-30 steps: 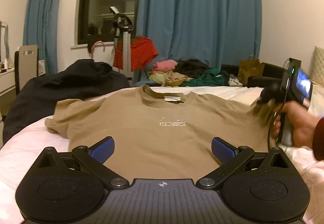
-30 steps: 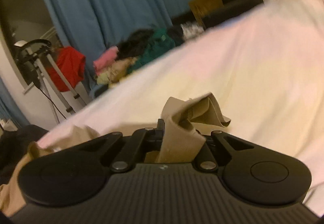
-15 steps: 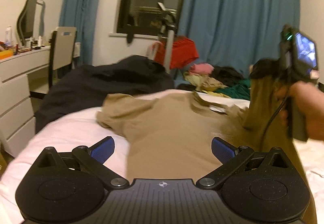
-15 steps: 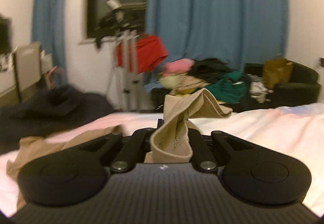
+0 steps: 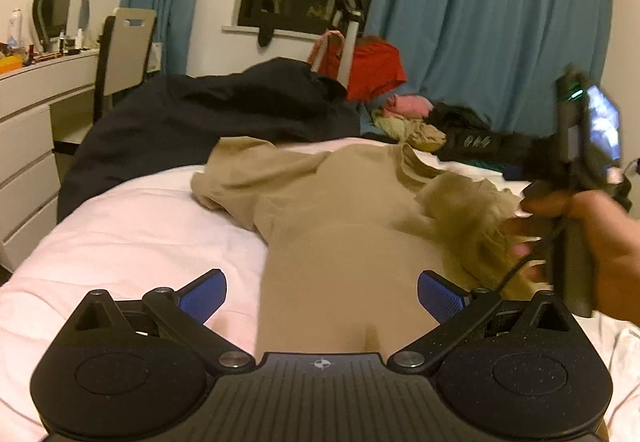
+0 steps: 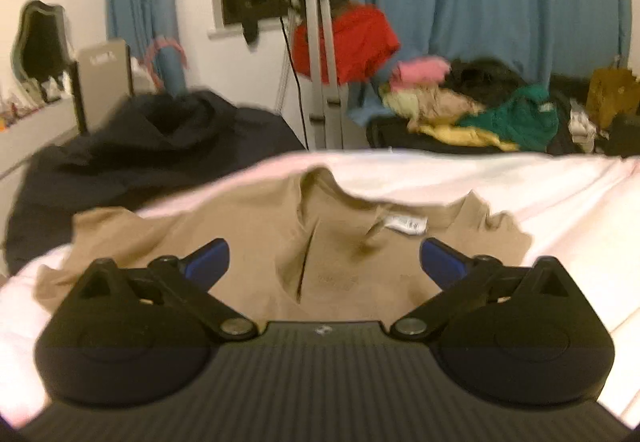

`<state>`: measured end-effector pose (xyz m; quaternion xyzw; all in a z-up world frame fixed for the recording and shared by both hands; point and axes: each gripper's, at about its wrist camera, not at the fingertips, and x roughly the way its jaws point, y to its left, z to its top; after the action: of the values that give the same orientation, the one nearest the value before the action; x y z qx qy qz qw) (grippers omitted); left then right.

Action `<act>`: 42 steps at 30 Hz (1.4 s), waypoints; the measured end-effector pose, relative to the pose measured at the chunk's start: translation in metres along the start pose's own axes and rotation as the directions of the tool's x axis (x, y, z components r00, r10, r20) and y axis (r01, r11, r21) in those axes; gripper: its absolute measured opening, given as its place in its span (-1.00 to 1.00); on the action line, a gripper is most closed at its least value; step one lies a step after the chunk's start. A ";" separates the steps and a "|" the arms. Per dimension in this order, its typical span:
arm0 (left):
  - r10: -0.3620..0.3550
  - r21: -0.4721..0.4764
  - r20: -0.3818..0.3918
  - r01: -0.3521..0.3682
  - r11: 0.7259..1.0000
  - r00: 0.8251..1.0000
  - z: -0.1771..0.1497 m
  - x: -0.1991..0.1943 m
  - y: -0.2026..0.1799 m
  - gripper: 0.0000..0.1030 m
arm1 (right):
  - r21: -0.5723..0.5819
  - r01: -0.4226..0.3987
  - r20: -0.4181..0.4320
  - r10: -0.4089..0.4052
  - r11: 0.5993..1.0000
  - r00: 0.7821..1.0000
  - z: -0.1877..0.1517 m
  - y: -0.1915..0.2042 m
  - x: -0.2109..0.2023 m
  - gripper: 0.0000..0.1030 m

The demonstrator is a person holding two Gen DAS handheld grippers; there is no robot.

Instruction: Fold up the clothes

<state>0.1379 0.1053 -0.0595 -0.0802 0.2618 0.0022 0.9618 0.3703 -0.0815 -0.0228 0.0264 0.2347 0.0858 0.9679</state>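
Note:
A tan T-shirt (image 5: 340, 218) lies on the white bed (image 5: 140, 226), its right sleeve folded in over the chest as a crumpled flap (image 5: 468, 218). My left gripper (image 5: 322, 296) is open just above the shirt's lower part, blue pads (image 5: 202, 296) wide apart and nothing between them. In the right wrist view the shirt (image 6: 328, 242) shows its collar and white label (image 6: 406, 223). My right gripper (image 6: 324, 262) hovers over the chest with its jaws opening wide and no cloth between them. A hand (image 5: 592, 238) holds that gripper at the right.
A dark garment (image 5: 192, 122) is heaped on the bed's far left. A tripod (image 6: 318, 54) with a red cloth (image 6: 356, 42) stands past the bed, beside a pile of clothes (image 6: 472, 106). A white dresser (image 5: 28, 114) and chair (image 5: 124, 50) are at left.
My right gripper carried the sleeve leftward over the shirt, then let it go and opened; the sleeve now lies folded inward. My left gripper swung to the left, staying open.

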 end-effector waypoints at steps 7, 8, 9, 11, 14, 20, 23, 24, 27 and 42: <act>-0.036 -0.010 0.022 0.037 0.999 0.999 -0.003 -0.023 -0.011 0.99 | 0.070 -0.065 0.075 0.059 0.995 0.995 -0.011 0.002 -0.129 1.00; -0.040 -0.013 0.021 0.040 0.999 0.999 -0.004 -0.027 -0.014 0.99 | 0.080 -0.072 0.077 0.066 0.994 0.995 -0.017 0.001 -0.152 1.00; -0.051 -0.018 0.016 0.051 0.999 0.999 -0.006 -0.031 -0.016 0.99 | 0.086 -0.076 0.074 0.070 0.993 0.995 -0.022 -0.001 -0.175 1.00; -0.100 -0.034 -0.011 0.100 0.994 0.995 -0.010 -0.037 -0.022 0.99 | 0.119 -0.045 0.087 0.035 0.992 0.996 -0.039 -0.007 -0.223 1.00; -0.172 -0.044 -0.066 0.170 0.985 0.983 -0.019 -0.043 -0.038 0.93 | 0.189 -0.041 0.125 0.018 0.981 0.992 -0.072 -0.022 -0.283 1.00; -0.301 -0.021 -0.200 0.303 0.953 0.932 -0.041 -0.059 -0.081 0.79 | 0.227 0.037 0.156 -0.074 0.973 0.985 -0.120 -0.056 -0.347 1.00; -0.377 -0.065 -0.276 0.374 0.925 0.884 -0.057 -0.064 -0.101 0.70 | 0.297 0.055 0.155 -0.105 0.953 0.982 -0.129 -0.078 -0.354 1.00; -0.401 -0.095 -0.310 0.392 0.915 0.862 -0.065 -0.064 -0.106 0.68 | 0.326 0.040 0.160 -0.097 0.944 0.982 -0.130 -0.085 -0.354 1.00; -0.446 -0.150 -0.397 0.423 0.894 0.802 -0.087 -0.063 -0.118 0.37 | 0.399 0.008 0.156 -0.077 0.917 0.985 -0.136 -0.104 -0.350 1.00; -0.574 -0.371 -0.556 0.438 0.819 0.601 -0.141 -0.045 -0.128 0.28 | 0.571 -0.083 0.090 0.038 0.817 0.995 -0.161 -0.136 -0.322 1.00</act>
<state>0.0341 -0.0416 -0.1371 -0.2414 0.5407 -0.2737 0.7579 0.0356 -0.2711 -0.0335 0.3271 0.2125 0.0408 0.9199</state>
